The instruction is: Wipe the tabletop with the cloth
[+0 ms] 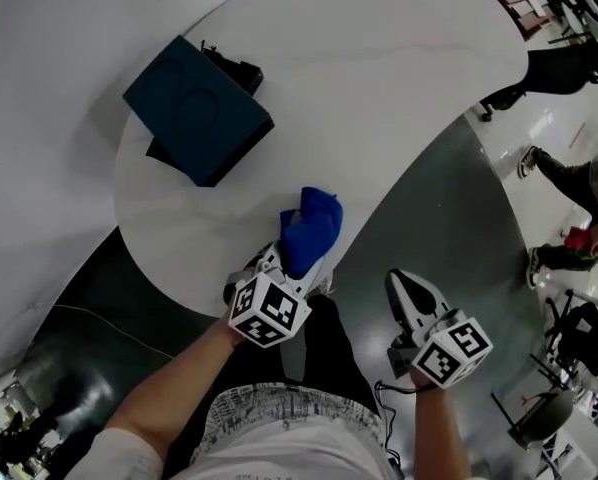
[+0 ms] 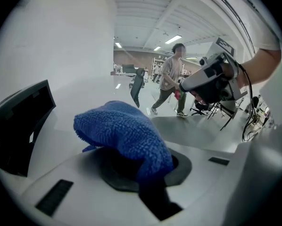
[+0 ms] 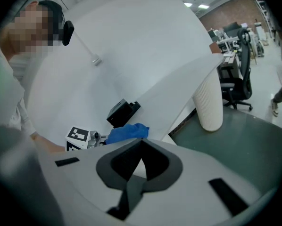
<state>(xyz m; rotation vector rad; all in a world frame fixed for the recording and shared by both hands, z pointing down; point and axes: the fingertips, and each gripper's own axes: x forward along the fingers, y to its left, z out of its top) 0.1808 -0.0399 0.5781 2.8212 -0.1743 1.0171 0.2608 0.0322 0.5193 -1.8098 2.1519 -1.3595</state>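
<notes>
A bunched blue cloth (image 1: 311, 224) rests on the near rim of the white curved tabletop (image 1: 379, 98), and my left gripper (image 1: 297, 266) is shut on its near end. In the left gripper view the cloth (image 2: 124, 133) bulges up out of the jaws and hides their tips. My right gripper (image 1: 405, 282) hangs off the table over the grey floor, shut with nothing in it. The right gripper view shows its jaws closed together (image 3: 141, 149), with the cloth (image 3: 127, 132) and the left gripper's marker cube (image 3: 78, 136) beyond them.
A dark blue box (image 1: 197, 108) lies on the far left of the table, with a black object (image 1: 234, 68) behind it. A white ribbed column (image 3: 209, 102) stands under the table. Office chairs (image 3: 237, 74) and a walking person (image 2: 169, 81) are farther off on the floor.
</notes>
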